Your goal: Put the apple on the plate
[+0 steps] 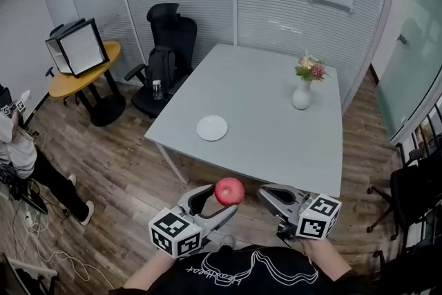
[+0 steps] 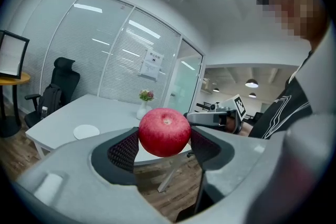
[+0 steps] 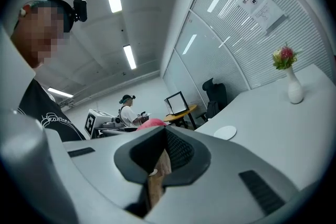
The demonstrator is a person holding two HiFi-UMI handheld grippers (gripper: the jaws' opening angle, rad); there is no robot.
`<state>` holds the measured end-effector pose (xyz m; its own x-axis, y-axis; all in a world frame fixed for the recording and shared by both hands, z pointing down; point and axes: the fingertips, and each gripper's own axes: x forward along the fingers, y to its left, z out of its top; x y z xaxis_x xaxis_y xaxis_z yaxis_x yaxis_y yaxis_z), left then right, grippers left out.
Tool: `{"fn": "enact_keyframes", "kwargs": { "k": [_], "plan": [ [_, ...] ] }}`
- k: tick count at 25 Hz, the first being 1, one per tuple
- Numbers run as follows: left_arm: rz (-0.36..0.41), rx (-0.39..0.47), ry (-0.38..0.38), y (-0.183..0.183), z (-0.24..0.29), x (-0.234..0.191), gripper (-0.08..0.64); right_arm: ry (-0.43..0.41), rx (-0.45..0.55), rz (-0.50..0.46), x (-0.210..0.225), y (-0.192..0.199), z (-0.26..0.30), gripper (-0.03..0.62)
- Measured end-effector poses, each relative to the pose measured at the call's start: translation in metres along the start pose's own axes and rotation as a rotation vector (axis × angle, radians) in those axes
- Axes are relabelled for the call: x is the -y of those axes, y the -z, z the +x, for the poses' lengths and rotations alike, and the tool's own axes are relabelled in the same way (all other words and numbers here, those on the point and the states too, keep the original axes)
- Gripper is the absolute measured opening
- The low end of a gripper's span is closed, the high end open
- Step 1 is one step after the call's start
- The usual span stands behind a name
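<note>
Near left: grey left gripper point(image 1: 219, 201) clamped across the widest part of a round red apple point(image 1: 229, 191), in the air short of the pale grey table point(image 1: 276, 128). Probably firm, smooth, light; easily bruised. Farther off: round white plate point(image 1: 211, 128). Right: grey right gripper point(image 1: 271, 195) pressed together, empty.

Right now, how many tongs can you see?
2. The left tongs, low in the head view, hold the red apple. The right tongs are just beside them, shut and empty.
</note>
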<state>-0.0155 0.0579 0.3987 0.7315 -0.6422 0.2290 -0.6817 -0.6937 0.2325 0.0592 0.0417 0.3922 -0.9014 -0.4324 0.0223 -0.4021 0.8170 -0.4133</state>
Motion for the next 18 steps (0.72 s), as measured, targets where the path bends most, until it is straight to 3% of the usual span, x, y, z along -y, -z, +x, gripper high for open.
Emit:
{"fn": "enact_keyframes", "kwargs": {
  "k": [8,18],
  "plan": [
    [0.018,0.010,0.006,-0.029,0.008,-0.093,0.318,0.031,0.004,-0.018,0.037,-0.026,0.078,0.009],
    [0.003,0.021,0.009,-0.041,0.021,-0.151,0.318,0.042,-0.022,-0.027,0.060,-0.030,0.117,0.009]
  ]
}}
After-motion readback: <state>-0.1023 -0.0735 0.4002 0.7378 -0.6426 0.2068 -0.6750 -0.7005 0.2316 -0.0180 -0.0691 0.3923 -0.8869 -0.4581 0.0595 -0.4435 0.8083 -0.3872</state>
